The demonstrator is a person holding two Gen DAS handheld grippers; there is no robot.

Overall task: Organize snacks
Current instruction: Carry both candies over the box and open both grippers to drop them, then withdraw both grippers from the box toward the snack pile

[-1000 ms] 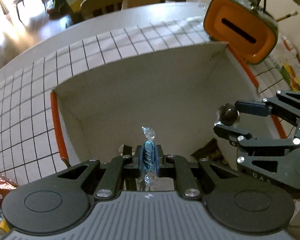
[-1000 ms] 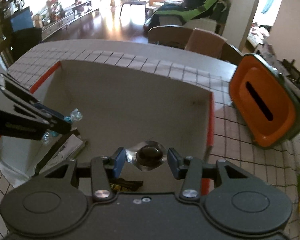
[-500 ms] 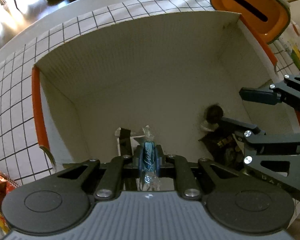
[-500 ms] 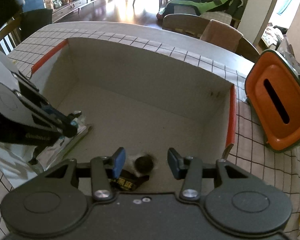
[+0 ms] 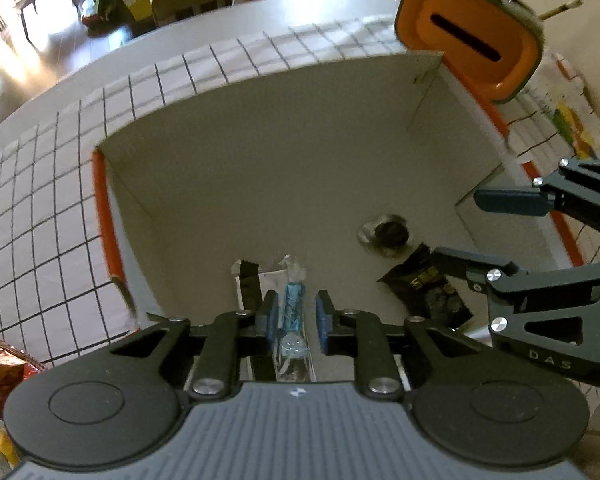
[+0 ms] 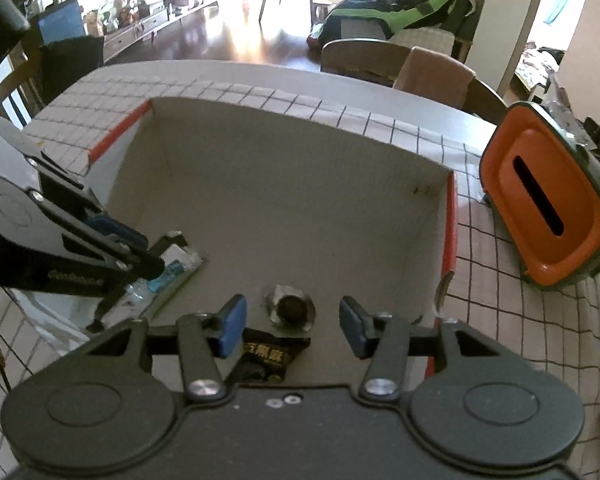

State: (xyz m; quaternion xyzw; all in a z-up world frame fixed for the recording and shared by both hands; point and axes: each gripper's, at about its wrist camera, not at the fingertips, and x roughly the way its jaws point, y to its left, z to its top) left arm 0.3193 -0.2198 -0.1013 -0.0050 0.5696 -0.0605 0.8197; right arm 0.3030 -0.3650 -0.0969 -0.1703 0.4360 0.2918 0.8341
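Note:
An open cardboard box (image 5: 280,120) (image 6: 300,160) with orange-edged flaps sits on the checked tablecloth. My left gripper (image 5: 296,312) (image 6: 140,252) points down into its near left corner. Its jaws are opening, and a blue wrapped candy (image 5: 293,308) (image 6: 168,278) lies between them with a gap on each side, resting on a white packet (image 5: 268,280). My right gripper (image 6: 292,324) (image 5: 468,228) is open and still opening above a dark round foil-wrapped candy (image 6: 292,308) (image 5: 388,232), which lies loose on the box floor. A black packet (image 6: 268,354) (image 5: 424,284) lies beside it.
An orange tissue holder (image 5: 468,36) (image 6: 540,200) stands right of the box. A crinkled snack bag (image 5: 0,364) lies on the cloth at the near left. Chairs and a room lie beyond the table's far edge.
The right gripper let go of the dark round candy, which now lies on the box floor. The left jaws have parted from the blue candy. Both grippers dipped into the box.

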